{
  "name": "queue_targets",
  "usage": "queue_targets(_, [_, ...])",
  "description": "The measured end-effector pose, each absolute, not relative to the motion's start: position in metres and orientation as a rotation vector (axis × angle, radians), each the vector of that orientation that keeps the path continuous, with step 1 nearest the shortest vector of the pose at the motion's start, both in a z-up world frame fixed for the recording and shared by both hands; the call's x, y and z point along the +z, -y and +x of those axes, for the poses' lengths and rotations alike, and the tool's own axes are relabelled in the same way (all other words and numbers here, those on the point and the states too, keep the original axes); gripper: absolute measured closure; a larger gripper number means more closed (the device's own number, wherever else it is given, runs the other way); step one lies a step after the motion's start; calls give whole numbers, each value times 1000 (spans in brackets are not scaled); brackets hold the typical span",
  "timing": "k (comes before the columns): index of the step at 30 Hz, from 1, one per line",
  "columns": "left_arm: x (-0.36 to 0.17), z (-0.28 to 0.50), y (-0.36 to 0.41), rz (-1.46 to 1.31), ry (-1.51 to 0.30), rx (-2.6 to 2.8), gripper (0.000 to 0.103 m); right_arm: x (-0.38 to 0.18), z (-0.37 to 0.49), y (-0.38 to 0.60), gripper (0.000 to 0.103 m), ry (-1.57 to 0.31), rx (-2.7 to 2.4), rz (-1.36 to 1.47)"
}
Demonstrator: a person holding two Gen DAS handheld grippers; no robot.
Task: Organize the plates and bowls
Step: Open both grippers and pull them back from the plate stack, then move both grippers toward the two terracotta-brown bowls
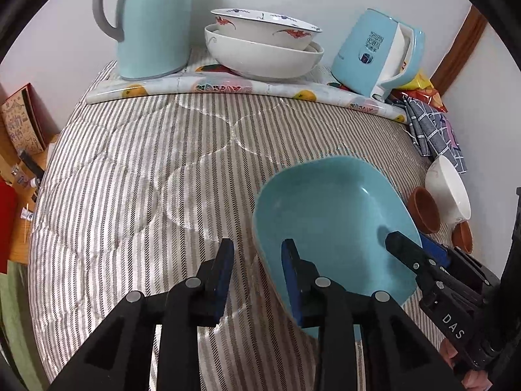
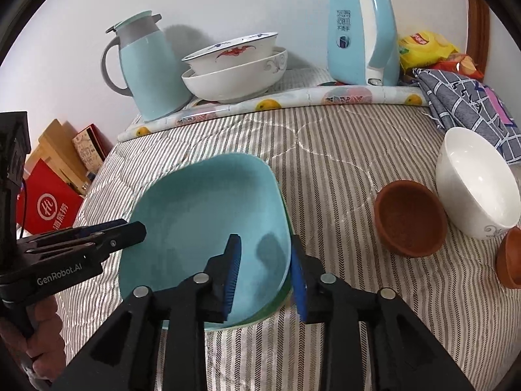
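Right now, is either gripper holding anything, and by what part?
Nothing is clamped yet. The left gripper and right gripper straddle opposite rims of the teal plate, jaws open wider than the rim.

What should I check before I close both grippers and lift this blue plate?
1. Right gripper straddles the blue plate's right rim, one finger inside and one outside: ok.
2. Left gripper straddles the opposite rim: ok.
3. Jaws closed on the rim: not ok, both are open.
4. Blue plate is alone in the grasp: cannot tell. A green plate lies right under it, with its edge showing by the right gripper.
5. Neighbours clear of the plate: ok. The brown cup and the white bowl sit apart from it.
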State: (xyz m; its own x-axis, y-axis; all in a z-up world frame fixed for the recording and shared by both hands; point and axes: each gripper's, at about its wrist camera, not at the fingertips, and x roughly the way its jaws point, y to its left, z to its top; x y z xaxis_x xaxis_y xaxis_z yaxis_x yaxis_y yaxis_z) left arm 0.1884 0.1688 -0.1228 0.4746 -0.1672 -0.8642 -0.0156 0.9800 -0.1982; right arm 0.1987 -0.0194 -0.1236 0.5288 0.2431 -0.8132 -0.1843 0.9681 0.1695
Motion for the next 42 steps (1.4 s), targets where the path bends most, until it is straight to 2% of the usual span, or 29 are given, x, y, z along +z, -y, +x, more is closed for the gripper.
queue_targets(2, [-120, 185, -171, -193, -1072, -96, 74, -122, 195, 21, 64, -975, 242, 57])
queue_targets(7, [-112, 173, -170, -197, -1051, -103, 74, -112, 183, 32, 63, -952, 217, 65])
queue_targets(11, [-102, 162, -163, -197, -1029, -109, 74, -101, 168, 45, 54, -917, 184, 64])
queue_targets(16, [-85, 144, -146, -201, -984, -140, 74, -86, 143, 73, 51, -878, 100, 40])
queue_targets(26, [-51, 121, -98, -183, -876, -157, 74, -53, 101, 147, 50, -820, -22, 105])
queue_targets(42, [-69, 148, -17, -159, -998, -214, 74, -71, 97, 224, 49, -893, -128, 140])
